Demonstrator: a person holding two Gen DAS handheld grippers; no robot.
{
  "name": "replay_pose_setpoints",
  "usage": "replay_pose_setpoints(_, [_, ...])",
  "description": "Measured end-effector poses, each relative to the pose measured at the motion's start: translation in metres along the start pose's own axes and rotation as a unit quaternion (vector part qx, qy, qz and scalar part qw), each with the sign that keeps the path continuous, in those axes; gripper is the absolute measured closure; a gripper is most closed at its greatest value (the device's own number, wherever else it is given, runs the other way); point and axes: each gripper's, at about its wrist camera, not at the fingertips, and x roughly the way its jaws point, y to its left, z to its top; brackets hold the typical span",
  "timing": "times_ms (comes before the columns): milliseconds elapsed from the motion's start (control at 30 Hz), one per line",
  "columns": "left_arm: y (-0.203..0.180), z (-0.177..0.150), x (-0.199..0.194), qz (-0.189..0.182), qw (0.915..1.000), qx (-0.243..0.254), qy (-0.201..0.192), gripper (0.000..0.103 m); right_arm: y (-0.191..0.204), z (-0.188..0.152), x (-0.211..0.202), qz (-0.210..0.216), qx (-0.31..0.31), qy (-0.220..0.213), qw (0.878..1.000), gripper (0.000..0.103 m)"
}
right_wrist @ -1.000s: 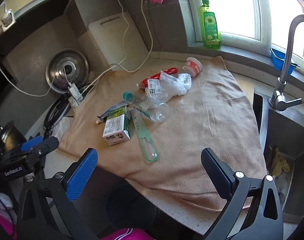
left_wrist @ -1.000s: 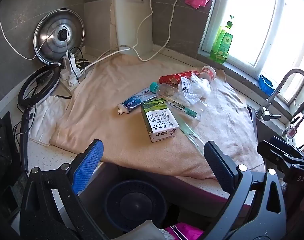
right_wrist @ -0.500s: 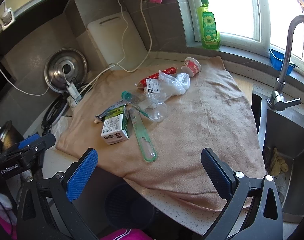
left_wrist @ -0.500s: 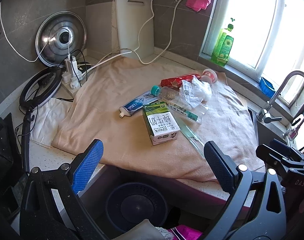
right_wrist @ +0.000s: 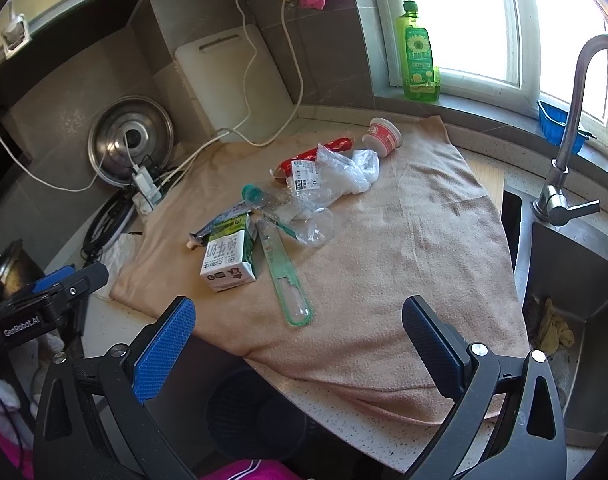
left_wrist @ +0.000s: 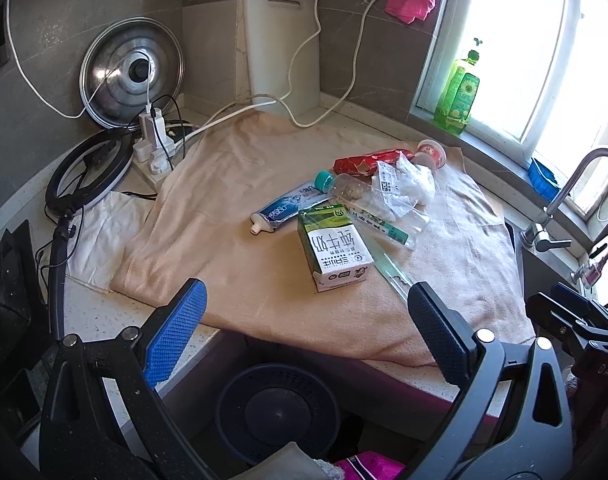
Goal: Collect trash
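The left gripper (left_wrist: pixel 304 328) and the right gripper (right_wrist: pixel 300 344) are both hovering with fingers wide apart, holding and touching nothing. The trash is lying near the middle of the beige towel (right_wrist: pixel 403 248): a rectangular milk carton (left_wrist: pixel 333 252), a flattened toothpaste tube (left_wrist: pixel 288 208), a clear plastic bottle (left_wrist: pixel 367 196), a crumpled bag (right_wrist: pixel 339 176) and a small cup (right_wrist: pixel 381 133) toward the towel's far edge.

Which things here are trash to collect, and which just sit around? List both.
Trash: milk carton, toothpaste tube, clear bottle, plastic bag, red wrapper, small cup, green plastic case.

Lying about: towel, pot lid, cutting board, dish soap, faucet.
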Motion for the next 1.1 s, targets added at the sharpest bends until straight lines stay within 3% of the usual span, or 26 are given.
replay_pose_setpoints(1100, [-0.0056,0.0038,0.0026,0.003,1.0000,0.001,0.002,0.001,-0.0086,0.0024,-0.0034,-0.009,0.000,-0.012,1.000,0.001])
